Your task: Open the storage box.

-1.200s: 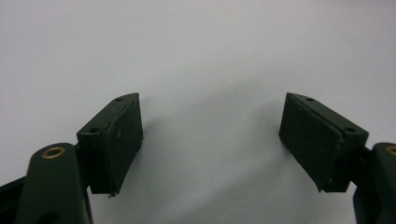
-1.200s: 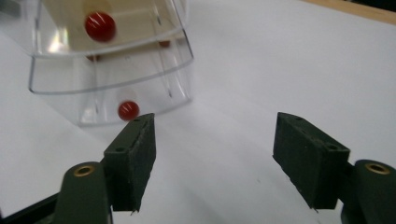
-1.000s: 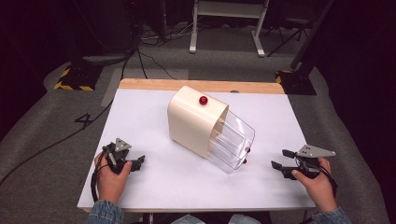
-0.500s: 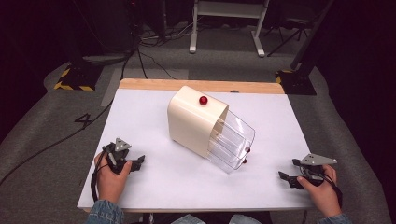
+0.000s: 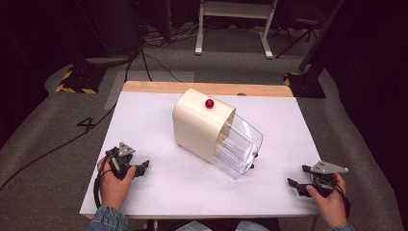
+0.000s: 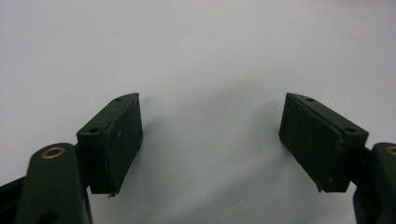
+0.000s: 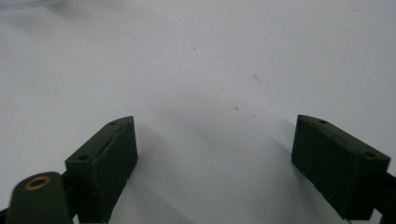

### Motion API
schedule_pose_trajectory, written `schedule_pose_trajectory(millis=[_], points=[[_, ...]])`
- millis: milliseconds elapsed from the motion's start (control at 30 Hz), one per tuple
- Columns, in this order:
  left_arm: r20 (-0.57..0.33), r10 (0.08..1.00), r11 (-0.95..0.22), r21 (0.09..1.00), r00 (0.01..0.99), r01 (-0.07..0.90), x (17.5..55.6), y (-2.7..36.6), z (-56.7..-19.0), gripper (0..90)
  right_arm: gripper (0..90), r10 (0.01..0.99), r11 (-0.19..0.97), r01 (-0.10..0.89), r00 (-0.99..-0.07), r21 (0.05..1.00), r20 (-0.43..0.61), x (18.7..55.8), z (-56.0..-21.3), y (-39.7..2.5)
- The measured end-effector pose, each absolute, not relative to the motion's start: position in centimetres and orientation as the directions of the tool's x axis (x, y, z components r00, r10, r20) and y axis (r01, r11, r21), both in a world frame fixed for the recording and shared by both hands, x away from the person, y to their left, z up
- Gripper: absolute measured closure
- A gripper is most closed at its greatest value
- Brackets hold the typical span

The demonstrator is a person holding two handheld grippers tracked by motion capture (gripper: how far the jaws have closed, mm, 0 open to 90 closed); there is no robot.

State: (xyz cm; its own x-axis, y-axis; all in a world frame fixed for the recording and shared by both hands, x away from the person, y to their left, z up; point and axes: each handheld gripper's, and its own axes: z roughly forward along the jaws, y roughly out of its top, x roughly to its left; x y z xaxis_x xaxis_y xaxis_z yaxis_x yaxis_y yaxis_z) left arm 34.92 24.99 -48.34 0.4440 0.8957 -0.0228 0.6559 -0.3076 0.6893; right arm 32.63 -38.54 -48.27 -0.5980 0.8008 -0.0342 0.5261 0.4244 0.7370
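Both the left gripper [image 5: 137, 168] and right gripper [image 5: 298, 185] rest released at the desk's [image 5: 159, 120] near corners, jaws spread, grasping nothing.

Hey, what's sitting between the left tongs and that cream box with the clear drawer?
Nothing: in the high view, bare white tabletop separates the left tongs from the cream box.

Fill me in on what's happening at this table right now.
A person sits at a white table with a two-jaw gripper in each hand. The left gripper and the right gripper rest near the front corners, both with jaws open and holding nothing. Between them stands a cream box with a red knob on top and a clear section tilting out. Neither gripper touches it.
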Motion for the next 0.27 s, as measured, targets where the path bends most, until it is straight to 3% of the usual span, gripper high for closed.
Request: schedule_pose_trajectory(millis=[267], points=[[-0.018,0.896,-0.309,0.690,0.443,0.654,34.89,24.95,-48.33,21.9,14.1,0.800,0.428,0.529,-0.599,0.733,-0.034,32.72,-48.21,-38.53]])
